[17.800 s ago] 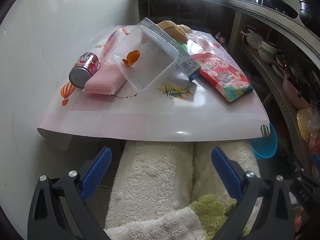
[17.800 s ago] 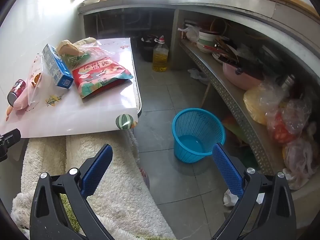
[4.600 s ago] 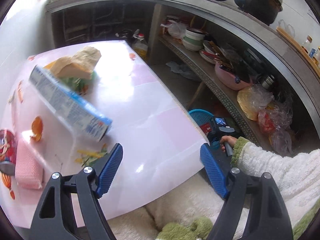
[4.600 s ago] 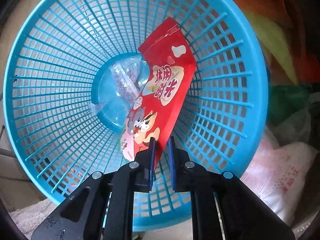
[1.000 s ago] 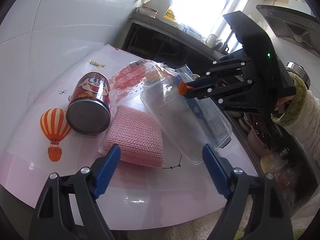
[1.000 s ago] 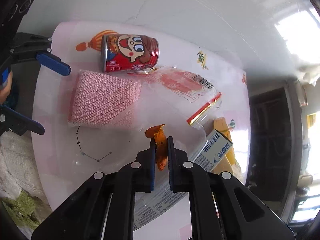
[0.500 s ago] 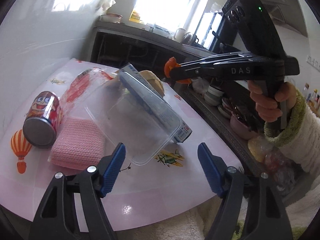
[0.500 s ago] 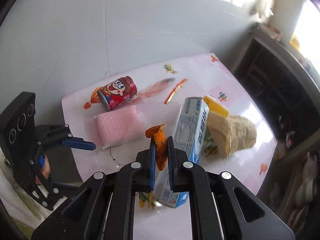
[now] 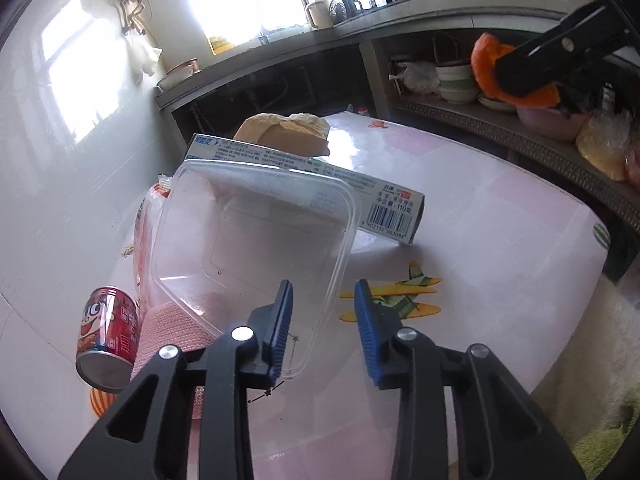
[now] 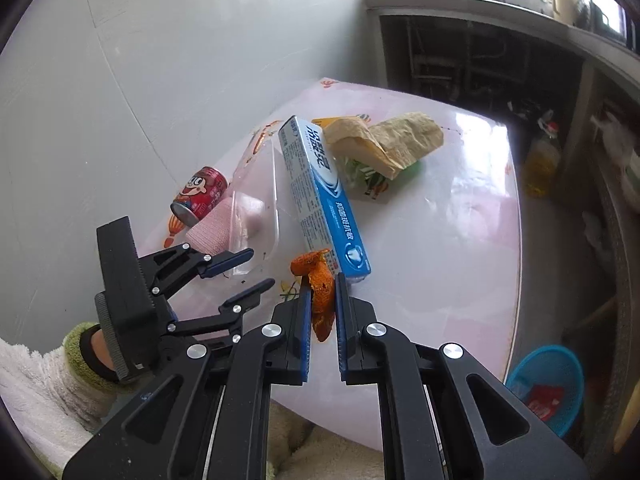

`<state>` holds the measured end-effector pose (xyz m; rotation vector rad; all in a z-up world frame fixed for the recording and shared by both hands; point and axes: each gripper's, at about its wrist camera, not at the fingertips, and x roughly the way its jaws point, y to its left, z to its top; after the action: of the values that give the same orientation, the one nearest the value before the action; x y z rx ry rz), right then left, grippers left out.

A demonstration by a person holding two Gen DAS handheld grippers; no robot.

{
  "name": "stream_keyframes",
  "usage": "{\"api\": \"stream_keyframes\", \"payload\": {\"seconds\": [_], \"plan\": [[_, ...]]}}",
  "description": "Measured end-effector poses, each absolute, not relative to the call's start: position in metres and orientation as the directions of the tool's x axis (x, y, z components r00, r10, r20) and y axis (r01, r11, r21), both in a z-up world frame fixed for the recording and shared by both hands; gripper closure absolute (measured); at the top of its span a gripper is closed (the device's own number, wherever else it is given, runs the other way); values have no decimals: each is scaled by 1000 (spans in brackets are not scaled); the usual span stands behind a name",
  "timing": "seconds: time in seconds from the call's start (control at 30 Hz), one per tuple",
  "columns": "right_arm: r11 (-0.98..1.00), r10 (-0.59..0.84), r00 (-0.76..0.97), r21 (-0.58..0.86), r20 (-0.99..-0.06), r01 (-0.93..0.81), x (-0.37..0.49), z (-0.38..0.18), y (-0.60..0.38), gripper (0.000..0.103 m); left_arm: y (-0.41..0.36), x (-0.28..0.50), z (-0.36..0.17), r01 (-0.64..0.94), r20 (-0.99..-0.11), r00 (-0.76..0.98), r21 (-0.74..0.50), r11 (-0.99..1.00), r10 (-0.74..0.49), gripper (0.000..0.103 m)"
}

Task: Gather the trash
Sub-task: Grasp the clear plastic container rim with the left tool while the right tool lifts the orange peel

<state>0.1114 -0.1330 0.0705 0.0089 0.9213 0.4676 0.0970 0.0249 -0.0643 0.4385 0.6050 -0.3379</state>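
Note:
My right gripper is shut on an orange peel and holds it above the table's near edge; the peel also shows in the left wrist view. My left gripper is partly open, its jaws on either side of the near rim of a clear plastic container, which leans on a blue toothpaste box. A red drink can lies at the left beside a pink cloth. A blue basket with a red snack bag stands on the floor.
A brown paper wrap lies at the table's far side. A white tiled wall borders the table on the left. Kitchen shelves with bowls and bags run along the right. An oil bottle stands on the floor.
My left gripper has moved in to the clear container's rim and its jaws have narrowed. My right gripper has carried the orange peel away toward the right and nearer the table's front edge.

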Motion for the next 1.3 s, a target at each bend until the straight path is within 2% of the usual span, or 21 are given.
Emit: {"api": "stream_keyframes", "payload": {"seconds": [0.07, 0.13, 0.27, 0.37, 0.73, 1.3], "plan": [[905, 395, 511, 227, -763, -361, 109, 65, -141, 94, 21, 98, -68, 429, -613, 775, 327, 842, -156, 90], [907, 400, 505, 248, -765, -341, 108, 60, -146, 94, 17, 96, -68, 423, -603, 785, 360, 831, -139, 95], [905, 414, 502, 285, -760, -314, 108, 51, -157, 94, 10, 88, -66, 407, -564, 817, 415, 814, -121, 98], [904, 421, 506, 303, -752, -301, 108, 46, -162, 94, 4, 80, -59, 387, -529, 842, 463, 798, -101, 99], [895, 446, 514, 371, -733, -247, 102, 34, -183, 94, 0, 54, -15, 332, -395, 909, 491, 806, -133, 99], [889, 406, 614, 449, -677, -92, 75, 34, -249, 94, -40, 29, 49, 525, -394, 833, 337, 782, -389, 99]]}}
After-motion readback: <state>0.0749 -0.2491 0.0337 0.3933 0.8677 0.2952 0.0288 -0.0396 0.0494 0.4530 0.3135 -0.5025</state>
